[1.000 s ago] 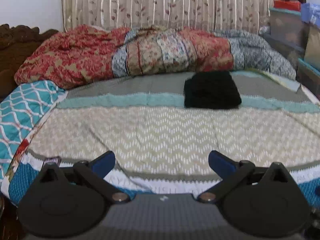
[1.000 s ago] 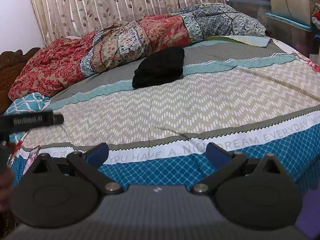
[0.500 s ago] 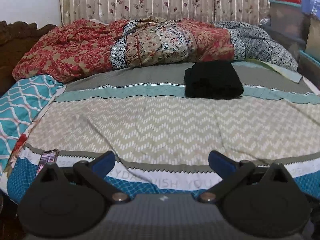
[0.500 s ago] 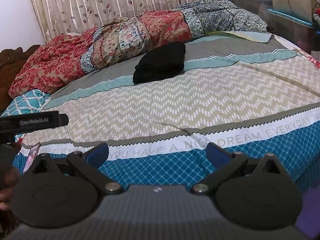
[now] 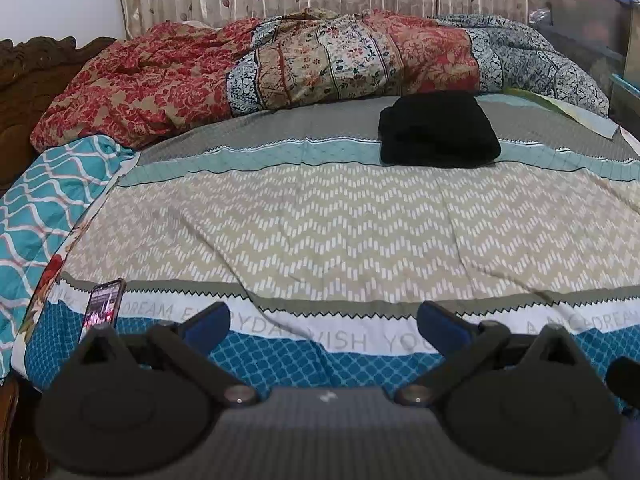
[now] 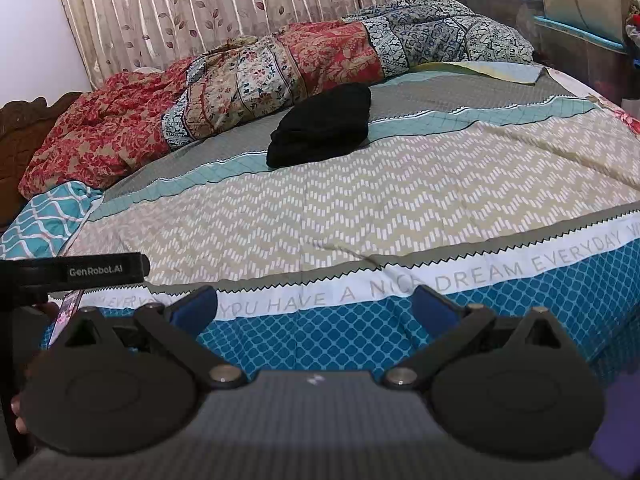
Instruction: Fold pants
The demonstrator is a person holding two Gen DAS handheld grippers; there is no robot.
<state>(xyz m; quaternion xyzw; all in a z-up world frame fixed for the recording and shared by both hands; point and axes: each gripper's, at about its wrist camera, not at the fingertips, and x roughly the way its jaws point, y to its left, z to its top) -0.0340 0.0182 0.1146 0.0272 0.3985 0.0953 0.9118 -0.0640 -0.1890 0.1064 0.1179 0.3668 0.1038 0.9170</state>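
Black pants (image 5: 438, 130) lie folded into a compact bundle on the far half of the bed, near the quilt; in the right wrist view the same pants (image 6: 322, 126) sit left of centre. My left gripper (image 5: 322, 322) is open, hanging over the bed's near edge, far short of the pants, with nothing between its blue pads. My right gripper (image 6: 314, 308) is open too and empty, also back at the near edge. The left gripper's black body (image 6: 72, 272) shows at the left of the right wrist view.
A patterned bedsheet (image 5: 340, 224) covers the bed. A rumpled red and blue quilt (image 5: 280, 68) runs along the far side under a curtain. A teal pillow (image 5: 44, 204) lies left. A phone (image 5: 102, 308) rests near the front left corner. Storage boxes (image 5: 588, 12) stand right.
Both grippers have drawn back and up from the bed, so more of the blue front border and the phone show. The folded pants have not moved. Both stay open.
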